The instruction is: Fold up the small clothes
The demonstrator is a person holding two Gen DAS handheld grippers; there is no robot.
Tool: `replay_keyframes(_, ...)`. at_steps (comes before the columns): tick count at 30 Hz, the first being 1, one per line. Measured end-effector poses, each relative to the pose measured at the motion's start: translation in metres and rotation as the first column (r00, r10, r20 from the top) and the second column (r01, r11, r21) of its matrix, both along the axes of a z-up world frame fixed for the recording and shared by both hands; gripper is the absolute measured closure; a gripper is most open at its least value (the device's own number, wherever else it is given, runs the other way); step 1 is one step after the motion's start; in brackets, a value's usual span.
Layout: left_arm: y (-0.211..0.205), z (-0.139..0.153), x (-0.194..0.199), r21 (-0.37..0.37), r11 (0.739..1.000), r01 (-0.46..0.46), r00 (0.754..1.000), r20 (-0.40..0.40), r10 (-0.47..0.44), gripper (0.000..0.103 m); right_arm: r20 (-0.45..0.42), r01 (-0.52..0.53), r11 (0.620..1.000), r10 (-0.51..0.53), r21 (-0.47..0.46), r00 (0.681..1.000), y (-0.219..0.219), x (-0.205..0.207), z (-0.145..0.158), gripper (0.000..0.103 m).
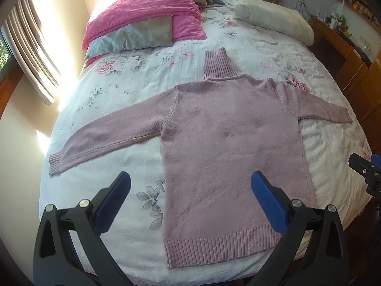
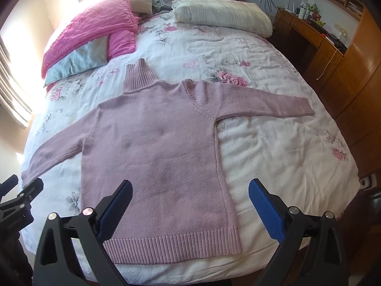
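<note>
- Left wrist view: left gripper (image 1: 190,186) spread wide above pink turtleneck sweater (image 1: 228,147), lying flat on floral bedspread (image 1: 119,100).
- Right gripper (image 2: 190,193) likewise gaping, empty.

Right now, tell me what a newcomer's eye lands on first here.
A mauve turtleneck sweater lies flat on the floral bedspread, sleeves spread wide and hem nearest the cameras. Behind it, a bright pink pillow sits at the head of the bed. The left gripper and right gripper hover open above the hem.

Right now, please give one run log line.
sweater: flat on bed, unfolded | left tongs: open, empty | right tongs: open, empty
</note>
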State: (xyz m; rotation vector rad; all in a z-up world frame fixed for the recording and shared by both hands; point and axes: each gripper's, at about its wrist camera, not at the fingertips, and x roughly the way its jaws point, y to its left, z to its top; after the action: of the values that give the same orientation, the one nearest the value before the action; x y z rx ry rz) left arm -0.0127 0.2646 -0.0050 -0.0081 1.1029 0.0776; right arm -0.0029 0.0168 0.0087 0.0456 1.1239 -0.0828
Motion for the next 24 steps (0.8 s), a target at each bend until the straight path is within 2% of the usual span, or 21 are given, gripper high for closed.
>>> replay_keyframes(24,0.0049,0.0009,-0.0037,0.001,1.0,0.013,1.0,0.021,-0.013,0.003,0.001,0.03,0.999,-0.03,-0.019,1.0,-0.0014,-0.0075,-0.0009,0.004)
